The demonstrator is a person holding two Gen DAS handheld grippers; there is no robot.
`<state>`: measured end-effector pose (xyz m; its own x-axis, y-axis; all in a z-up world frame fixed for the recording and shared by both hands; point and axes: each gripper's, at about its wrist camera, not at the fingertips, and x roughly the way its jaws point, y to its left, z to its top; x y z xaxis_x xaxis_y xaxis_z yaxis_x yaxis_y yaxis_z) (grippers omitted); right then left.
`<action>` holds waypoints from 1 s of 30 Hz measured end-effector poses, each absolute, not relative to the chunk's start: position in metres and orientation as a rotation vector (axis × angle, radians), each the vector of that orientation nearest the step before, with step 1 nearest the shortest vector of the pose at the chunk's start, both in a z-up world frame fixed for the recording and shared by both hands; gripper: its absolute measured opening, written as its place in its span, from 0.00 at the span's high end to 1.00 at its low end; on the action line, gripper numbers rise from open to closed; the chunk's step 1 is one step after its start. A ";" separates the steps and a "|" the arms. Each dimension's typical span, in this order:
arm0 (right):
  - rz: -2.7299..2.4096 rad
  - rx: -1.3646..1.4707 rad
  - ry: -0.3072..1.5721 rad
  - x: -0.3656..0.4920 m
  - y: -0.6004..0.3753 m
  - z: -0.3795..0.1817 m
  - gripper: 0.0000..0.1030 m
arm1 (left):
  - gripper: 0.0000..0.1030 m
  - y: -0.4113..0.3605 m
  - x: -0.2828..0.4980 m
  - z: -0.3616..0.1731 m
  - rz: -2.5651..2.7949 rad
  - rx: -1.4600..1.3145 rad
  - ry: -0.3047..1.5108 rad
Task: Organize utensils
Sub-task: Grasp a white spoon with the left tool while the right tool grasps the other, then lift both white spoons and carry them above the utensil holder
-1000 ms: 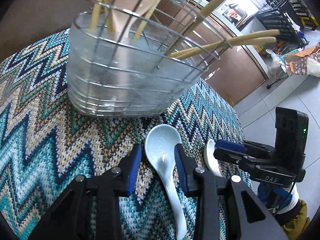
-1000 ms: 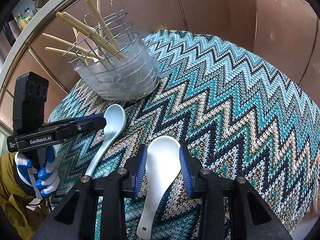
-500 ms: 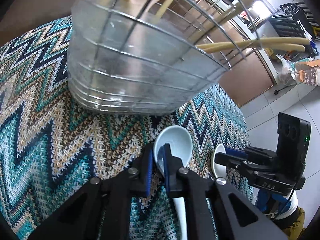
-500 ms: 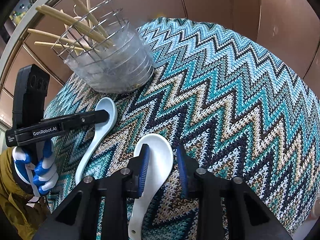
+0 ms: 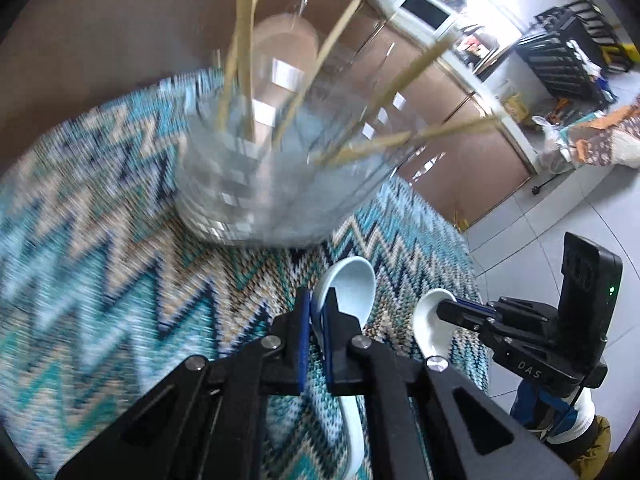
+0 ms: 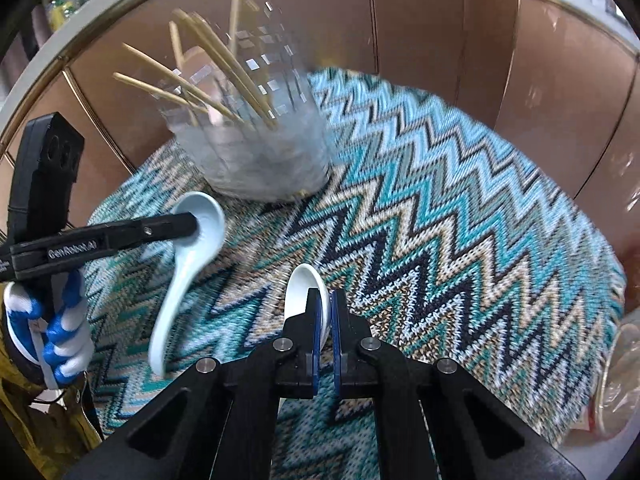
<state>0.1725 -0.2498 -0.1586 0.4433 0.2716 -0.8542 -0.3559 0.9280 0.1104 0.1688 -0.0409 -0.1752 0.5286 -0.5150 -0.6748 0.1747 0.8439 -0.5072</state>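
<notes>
My pale blue spoon [image 5: 352,292] sits pinched at the edge of its bowl between the pads of my left claw [image 5: 316,316], the handle trailing back under the claw toward me. From the other side I see it tilted, its handle end hanging down toward the zigzag cloth [image 6: 460,216]. The white spoon [image 6: 306,292] is clamped the same way in my right claw [image 6: 326,314], gripped on edge at the bowl's rim. Both spoons sit just short of the wire utensil basket [image 5: 280,184], which stands on the cloth ahead of the claws and holds several bamboo chopsticks [image 5: 400,80] leaning outward. The picture is blurred around the basket, so I cannot make out its wires.
</notes>
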 end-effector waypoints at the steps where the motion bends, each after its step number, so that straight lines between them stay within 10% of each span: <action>1: 0.384 -0.090 1.027 0.168 -0.249 -0.153 0.95 | 0.95 -0.033 0.164 -0.163 -0.426 -0.393 0.904; 30: 0.283 -0.064 0.620 0.085 -0.222 -0.007 0.95 | 0.95 0.087 0.119 0.007 -0.337 -0.346 0.519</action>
<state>0.0846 -0.2220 -0.0073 0.7766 0.2417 -0.5818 -0.2802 0.9596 0.0247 0.1186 0.0872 0.0066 0.8162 -0.3957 -0.4210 0.2234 0.8881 -0.4016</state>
